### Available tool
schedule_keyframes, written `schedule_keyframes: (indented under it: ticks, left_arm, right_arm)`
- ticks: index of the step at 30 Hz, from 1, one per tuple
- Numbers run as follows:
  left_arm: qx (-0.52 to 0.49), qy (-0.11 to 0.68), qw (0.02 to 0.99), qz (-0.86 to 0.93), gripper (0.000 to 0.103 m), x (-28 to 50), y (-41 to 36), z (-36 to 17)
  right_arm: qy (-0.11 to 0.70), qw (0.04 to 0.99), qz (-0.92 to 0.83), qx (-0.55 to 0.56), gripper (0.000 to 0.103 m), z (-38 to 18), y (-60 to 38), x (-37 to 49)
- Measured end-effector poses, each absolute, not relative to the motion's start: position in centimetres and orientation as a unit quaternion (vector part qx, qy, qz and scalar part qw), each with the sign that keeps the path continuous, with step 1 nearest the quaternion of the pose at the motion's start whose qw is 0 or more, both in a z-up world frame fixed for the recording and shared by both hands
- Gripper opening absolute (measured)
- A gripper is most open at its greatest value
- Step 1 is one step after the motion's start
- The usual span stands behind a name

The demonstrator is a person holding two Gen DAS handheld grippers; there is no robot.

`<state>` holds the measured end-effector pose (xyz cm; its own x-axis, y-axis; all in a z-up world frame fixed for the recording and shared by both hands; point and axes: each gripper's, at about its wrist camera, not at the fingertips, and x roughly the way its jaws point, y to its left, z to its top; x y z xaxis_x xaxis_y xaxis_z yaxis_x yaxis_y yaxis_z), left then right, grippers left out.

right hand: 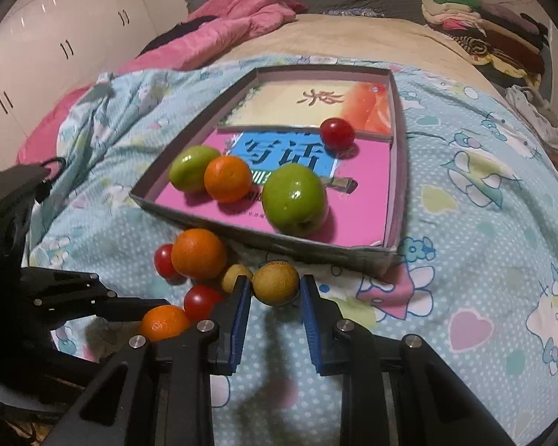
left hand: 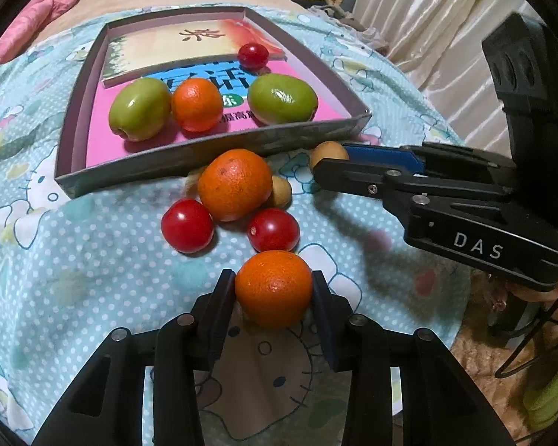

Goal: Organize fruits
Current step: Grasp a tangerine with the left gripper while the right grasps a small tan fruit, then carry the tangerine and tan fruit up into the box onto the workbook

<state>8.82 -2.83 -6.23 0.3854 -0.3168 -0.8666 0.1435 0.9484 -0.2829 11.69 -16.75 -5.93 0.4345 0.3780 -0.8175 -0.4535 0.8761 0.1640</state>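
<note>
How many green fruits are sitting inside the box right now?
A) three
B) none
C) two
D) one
C: one green fruit lies left of the orange in the box, and a second green fruit lies to its right; no other green fruit shows there.

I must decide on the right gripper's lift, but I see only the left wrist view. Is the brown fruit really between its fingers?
Observer: Yes. The right wrist view shows the right gripper shut on the brown fruit.
Operator: Does the right green fruit hide anything from me?
Observer: Yes. A small metal object lies just behind that green fruit, on the pink book.
</note>
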Motion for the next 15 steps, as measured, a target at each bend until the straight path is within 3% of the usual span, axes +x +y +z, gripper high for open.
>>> schedule_keyframes:
  ticks: [15]
  left_arm:
    - [-0.111,0.461,0.876,-0.091,0.041,7.9,1.2,-1.4]
  right_arm:
    - [0.414,0.870,0.267,-0.020,0.028,-3.3,-17.1,10.6]
